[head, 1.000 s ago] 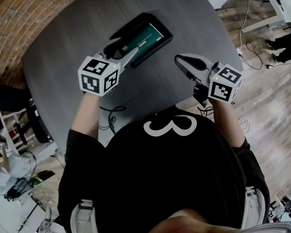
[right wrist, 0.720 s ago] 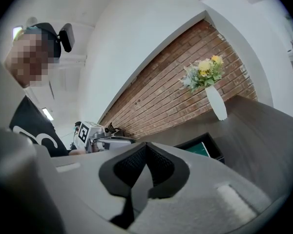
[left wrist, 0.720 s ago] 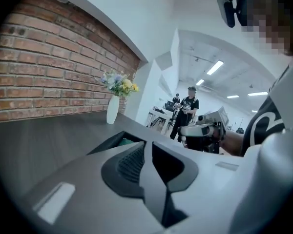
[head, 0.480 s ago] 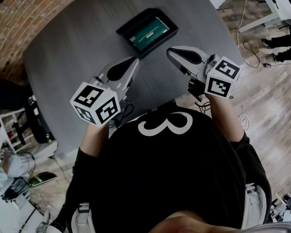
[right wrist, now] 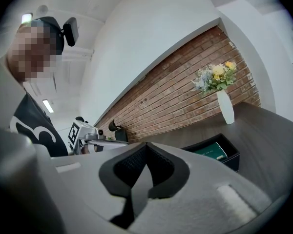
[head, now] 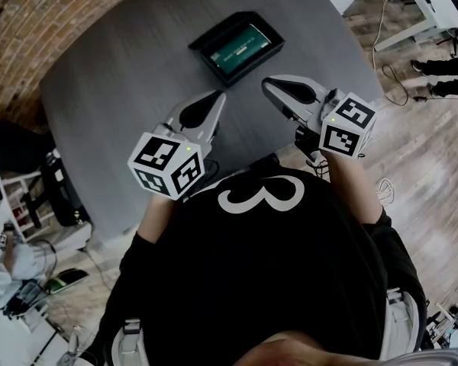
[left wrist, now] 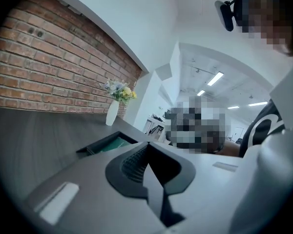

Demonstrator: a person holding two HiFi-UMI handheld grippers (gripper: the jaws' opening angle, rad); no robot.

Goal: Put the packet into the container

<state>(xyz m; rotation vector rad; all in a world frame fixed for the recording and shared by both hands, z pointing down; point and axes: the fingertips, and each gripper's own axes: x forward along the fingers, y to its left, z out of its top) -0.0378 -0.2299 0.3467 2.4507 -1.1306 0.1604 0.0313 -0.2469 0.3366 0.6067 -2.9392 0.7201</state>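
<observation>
A black rectangular container (head: 208, 46) lies on the grey table, at the far middle in the head view. The green packet (head: 244, 49) lies flat inside it. The container (left wrist: 94, 147) and a strip of the packet (left wrist: 116, 144) show past the left gripper's jaws, which point at it. In the right gripper view the container (right wrist: 231, 155) with the packet (right wrist: 212, 151) sits to the right. My left gripper (head: 217, 97) is shut and empty, short of the container. Beside it, my right gripper (head: 268, 86) is also shut and empty. Both jaw pairs (left wrist: 146, 146) (right wrist: 146, 145) meet with nothing between them.
A white vase of flowers (right wrist: 226, 106) stands on the table beyond the container, against a brick wall (left wrist: 44, 77). The table's rounded edge (head: 61, 166) runs on the left. Cables and desk legs (head: 412, 21) are on the wooden floor to the right.
The left gripper has drawn back from the container toward the person and its jaws have come together. The packet stays in the container. The right gripper has barely moved.
</observation>
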